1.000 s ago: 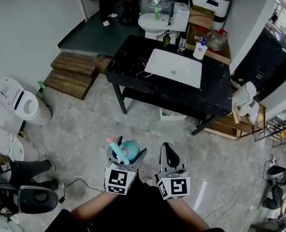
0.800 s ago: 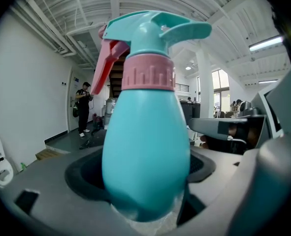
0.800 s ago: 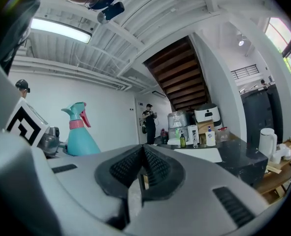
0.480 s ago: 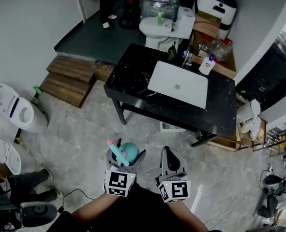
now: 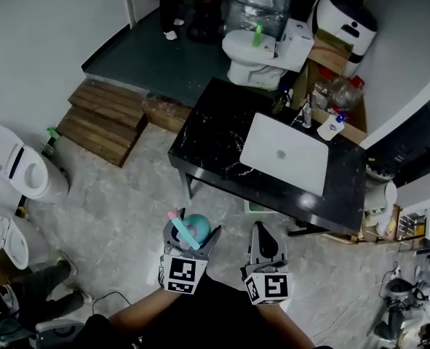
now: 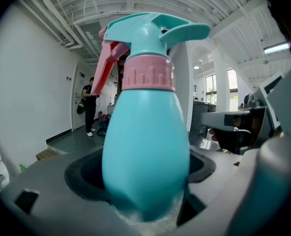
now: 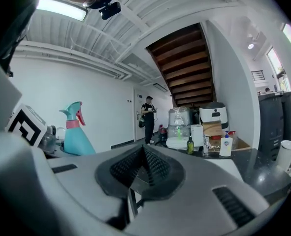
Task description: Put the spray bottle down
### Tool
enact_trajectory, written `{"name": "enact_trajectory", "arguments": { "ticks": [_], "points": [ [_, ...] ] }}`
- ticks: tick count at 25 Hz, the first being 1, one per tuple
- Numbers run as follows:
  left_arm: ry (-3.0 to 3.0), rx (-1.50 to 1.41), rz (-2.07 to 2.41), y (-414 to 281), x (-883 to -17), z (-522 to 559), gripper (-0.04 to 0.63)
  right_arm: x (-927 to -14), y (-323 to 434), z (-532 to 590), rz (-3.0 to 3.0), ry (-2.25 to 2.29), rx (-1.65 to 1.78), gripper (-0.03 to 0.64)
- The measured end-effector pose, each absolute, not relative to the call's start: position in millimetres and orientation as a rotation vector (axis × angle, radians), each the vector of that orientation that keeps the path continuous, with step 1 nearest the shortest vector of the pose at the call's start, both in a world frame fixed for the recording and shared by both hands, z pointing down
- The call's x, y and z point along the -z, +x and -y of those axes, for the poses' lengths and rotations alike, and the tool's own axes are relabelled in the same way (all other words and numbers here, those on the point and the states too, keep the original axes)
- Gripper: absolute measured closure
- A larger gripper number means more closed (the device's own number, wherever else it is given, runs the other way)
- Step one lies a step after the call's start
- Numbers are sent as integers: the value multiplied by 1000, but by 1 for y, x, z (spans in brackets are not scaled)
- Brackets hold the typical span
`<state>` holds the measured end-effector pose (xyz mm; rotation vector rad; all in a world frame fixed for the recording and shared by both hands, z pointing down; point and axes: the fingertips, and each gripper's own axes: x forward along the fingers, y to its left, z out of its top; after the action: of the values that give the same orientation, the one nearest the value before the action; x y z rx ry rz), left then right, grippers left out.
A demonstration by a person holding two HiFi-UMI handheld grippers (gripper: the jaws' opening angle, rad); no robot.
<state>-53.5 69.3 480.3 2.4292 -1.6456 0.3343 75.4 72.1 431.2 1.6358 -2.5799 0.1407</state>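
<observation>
Gripping the spray bottle (image 6: pixel 146 151) by its teal body, upright, the left tool (image 5: pixel 193 231) hangs over the floor, well short of the counter (image 5: pixel 218 140). The right tool (image 5: pixel 260 233), just beside it, has its jaws pressed together on nothing. The base is best lowered flat onto the bare black stretch left of the sink (image 5: pixel 284 157), clear of the near edge, before letting go.

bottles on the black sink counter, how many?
2. A dark green bottle and a white pump bottle, both at the counter's back edge behind the sink. More may be hidden by clutter there.
</observation>
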Motion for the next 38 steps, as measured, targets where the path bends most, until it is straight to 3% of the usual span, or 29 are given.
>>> {"name": "enact_trajectory", "arguments": {
  "ticks": [10,38],
  "points": [
    [2412,-324,1601,-101,-495,-11,173,-434,5,-4,2582,1585,-109,601],
    [2411,-396,1687,-115,-511,138,173,-448,3,114,2604,1626,-85,601]
  ]
}}
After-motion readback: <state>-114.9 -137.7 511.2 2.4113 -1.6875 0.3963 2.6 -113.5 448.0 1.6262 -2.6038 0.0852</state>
